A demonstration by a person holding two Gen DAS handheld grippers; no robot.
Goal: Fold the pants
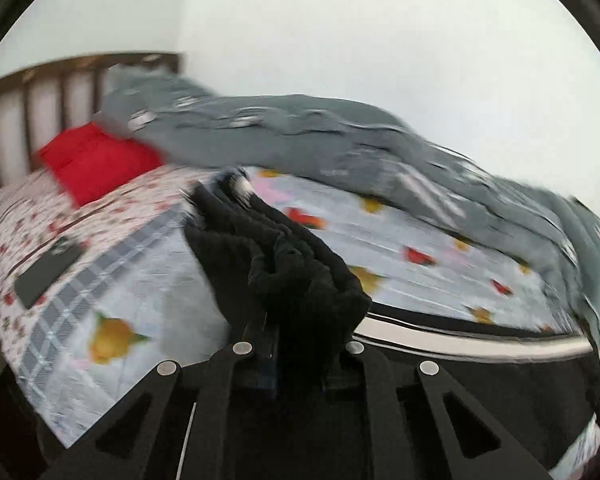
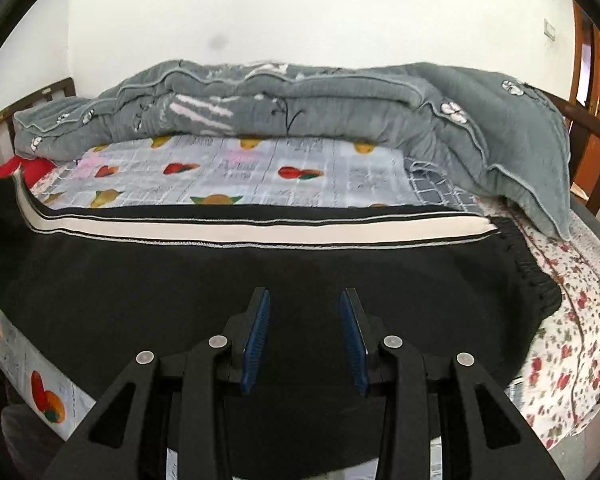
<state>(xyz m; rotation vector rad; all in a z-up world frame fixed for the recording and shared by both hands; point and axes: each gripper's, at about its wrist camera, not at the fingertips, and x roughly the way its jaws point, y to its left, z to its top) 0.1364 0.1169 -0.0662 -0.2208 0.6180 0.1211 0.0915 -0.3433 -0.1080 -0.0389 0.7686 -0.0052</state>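
Black pants (image 2: 180,280) with a white side stripe (image 2: 260,232) lie flat across the bed's near edge, the gathered waistband (image 2: 532,276) at the right. My right gripper (image 2: 305,294) hovers just above the pants' middle, open, its blue pads (image 2: 256,332) bare with nothing between them. In the blurred left wrist view my left gripper (image 1: 300,332) is shut on a bunched end of the pants (image 1: 296,264), lifted off the sheet. The fabric hides its fingertips. The same lifted end rises at the far left of the right wrist view.
A rolled grey quilt (image 2: 300,100) runs along the far side of the bed against the white wall. A red pillow (image 1: 96,160) and a dark phone-like slab (image 1: 48,272) lie near the wooden headboard (image 1: 40,92). Fruit-print sheet (image 2: 260,168) lies beyond the pants; a brown door (image 2: 596,80) stands right.
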